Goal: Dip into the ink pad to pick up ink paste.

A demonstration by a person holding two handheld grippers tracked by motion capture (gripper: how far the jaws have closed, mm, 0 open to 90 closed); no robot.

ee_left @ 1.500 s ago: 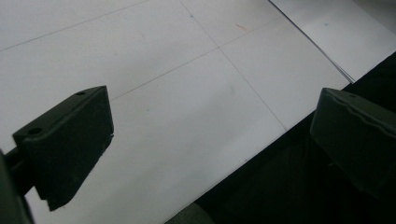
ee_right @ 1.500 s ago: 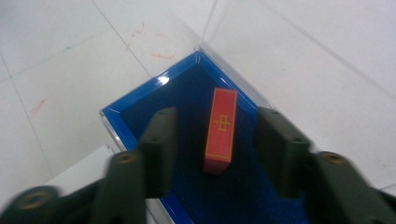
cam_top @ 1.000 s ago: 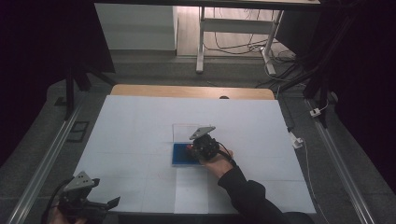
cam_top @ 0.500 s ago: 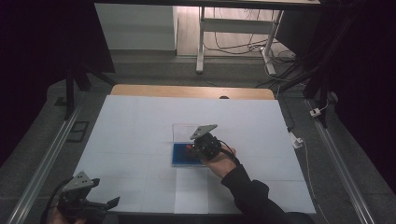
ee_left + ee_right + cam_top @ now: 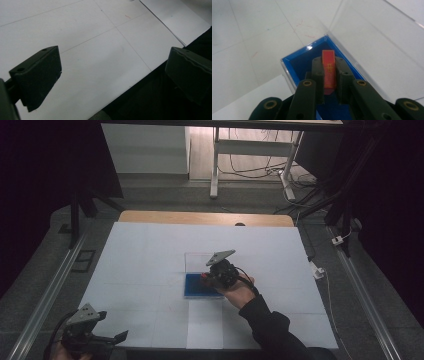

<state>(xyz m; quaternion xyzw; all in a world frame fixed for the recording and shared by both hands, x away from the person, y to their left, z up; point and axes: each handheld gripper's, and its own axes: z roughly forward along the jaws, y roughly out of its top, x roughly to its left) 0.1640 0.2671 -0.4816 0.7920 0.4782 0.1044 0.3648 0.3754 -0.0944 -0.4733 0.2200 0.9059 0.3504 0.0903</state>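
We hold a gripper in each hand at a table covered with white sheets [image 5: 150, 255]. Our right gripper [image 5: 329, 72] has its jaws closed tight on a small red block [image 5: 328, 71] with fine yellow markings, which stands lengthwise between the two black pads. The block hangs just over the blue-lined tray [image 5: 298, 62] of a clear plastic box; whether it touches the blue floor we cannot tell. The box's transparent lid [image 5: 372, 42] stands open on the far side of the tray. In the high view the right gripper [image 5: 210, 276] sits over the blue tray [image 5: 192, 287] near the middle of the table, with the red block only a small red speck at its tip. Our left gripper [image 5: 112, 338] rests at the near left corner of the table, well apart from the box; in the left gripper view its jaws stand wide apart with nothing between them, over the edge of the white sheets [image 5: 100, 50].
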